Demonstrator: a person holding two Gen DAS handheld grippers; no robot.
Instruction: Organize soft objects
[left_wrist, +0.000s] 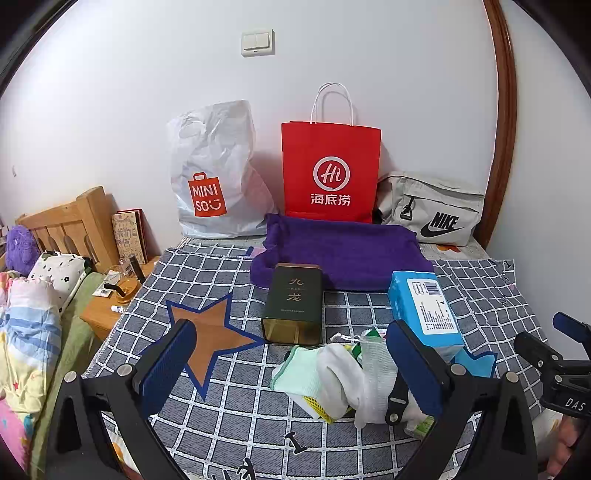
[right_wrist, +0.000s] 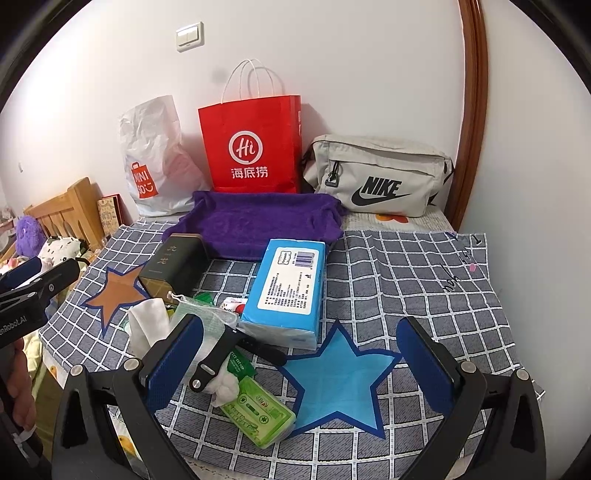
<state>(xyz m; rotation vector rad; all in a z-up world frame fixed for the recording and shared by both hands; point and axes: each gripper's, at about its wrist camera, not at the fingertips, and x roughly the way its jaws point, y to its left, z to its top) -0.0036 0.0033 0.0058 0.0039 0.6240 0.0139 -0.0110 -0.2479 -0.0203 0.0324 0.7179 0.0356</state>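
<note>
Where the checked cloth (right_wrist: 406, 266) begins: left gripper (left_wrist: 291, 362) and right gripper (right_wrist: 299, 354), both wide apart, holding nothing; sock pile (left_wrist: 343, 384) between the left fingers, beside cassette (right_wrist: 258, 413); tissue pack (right_wrist: 291, 288) and tin (left_wrist: 293, 302) behind; purple towel (right_wrist: 258, 221) farther; red bag (right_wrist: 251, 147) at the wall

Bags behind the purple towel (right_wrist: 255, 225): three
Stars on the checked cloth (right_wrist: 388, 266): two
Tins: one
Tissue packs: one
Cassettes: one
</note>
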